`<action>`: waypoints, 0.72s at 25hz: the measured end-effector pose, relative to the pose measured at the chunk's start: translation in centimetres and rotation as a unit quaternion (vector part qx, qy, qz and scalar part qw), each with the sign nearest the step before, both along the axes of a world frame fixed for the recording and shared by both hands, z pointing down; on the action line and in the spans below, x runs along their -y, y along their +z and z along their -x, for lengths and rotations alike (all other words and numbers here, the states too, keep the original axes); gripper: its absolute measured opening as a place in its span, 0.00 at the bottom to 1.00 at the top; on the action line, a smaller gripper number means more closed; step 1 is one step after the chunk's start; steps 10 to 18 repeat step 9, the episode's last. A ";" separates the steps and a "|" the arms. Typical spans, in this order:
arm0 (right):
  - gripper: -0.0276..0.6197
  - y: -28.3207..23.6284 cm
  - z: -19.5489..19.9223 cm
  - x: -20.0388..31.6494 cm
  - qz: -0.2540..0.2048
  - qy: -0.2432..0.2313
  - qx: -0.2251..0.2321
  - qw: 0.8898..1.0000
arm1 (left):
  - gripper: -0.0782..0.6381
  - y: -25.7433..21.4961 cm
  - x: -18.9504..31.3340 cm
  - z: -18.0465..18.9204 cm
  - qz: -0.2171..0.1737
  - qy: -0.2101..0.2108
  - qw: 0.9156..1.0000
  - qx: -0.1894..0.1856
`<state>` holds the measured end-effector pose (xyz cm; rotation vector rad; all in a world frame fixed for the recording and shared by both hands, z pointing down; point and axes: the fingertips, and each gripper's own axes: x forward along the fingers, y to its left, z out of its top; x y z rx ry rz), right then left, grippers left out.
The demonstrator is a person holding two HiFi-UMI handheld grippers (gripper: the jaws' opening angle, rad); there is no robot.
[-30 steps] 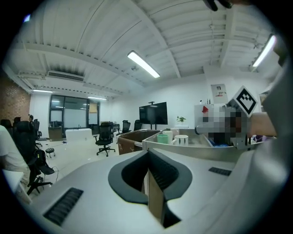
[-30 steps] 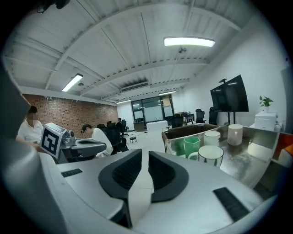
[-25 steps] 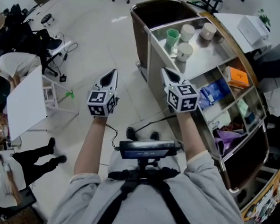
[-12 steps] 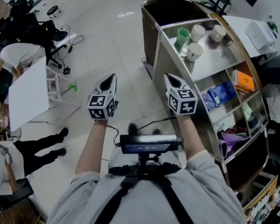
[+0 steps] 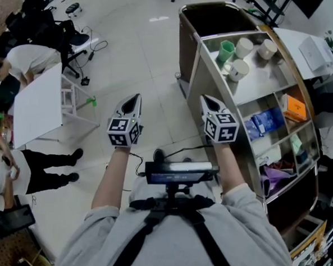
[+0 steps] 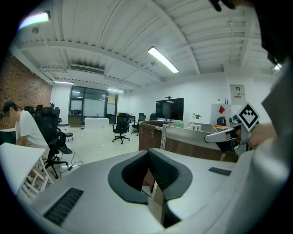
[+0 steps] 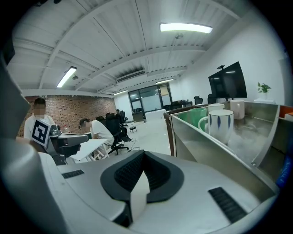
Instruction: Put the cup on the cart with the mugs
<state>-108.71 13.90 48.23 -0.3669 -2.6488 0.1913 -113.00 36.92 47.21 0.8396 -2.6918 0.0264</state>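
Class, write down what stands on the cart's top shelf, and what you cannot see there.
On the top shelf stand a green cup and three white mugs. Whatever is inside them cannot be made out, and they cover the shelf beneath them.

Right gripper [image 7: 138, 180] low in centre, jaws pressed together, nothing between them. Cart [image 7: 201, 144] at right, metal top tray with raised rim. In tray: white mug [image 7: 221, 126] with blue marks, upright, handle to left; green cup [image 7: 198, 115] just behind it; more white mugs [image 7: 238, 109] further back. Left gripper [image 7: 78, 138] at left edge, level. Beyond: person [image 7: 98, 129] bent at white table [image 7: 89, 148], brick wall [image 7: 78, 114], dark screen [image 7: 228, 82].
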 end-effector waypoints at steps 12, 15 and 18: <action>0.04 0.6 -0.4 -0.4 0.003 -0.007 -0.006 1.000 | 0.11 0.5 -1.2 -0.7 -0.001 -0.012 1.000 -0.006; 0.04 0.6 -0.4 -0.4 0.003 -0.007 -0.006 1.000 | 0.11 0.5 -1.2 -0.7 -0.001 -0.012 1.000 -0.006; 0.04 0.6 -0.4 -0.4 0.003 -0.007 -0.006 1.000 | 0.11 0.5 -1.2 -0.7 -0.001 -0.012 1.000 -0.006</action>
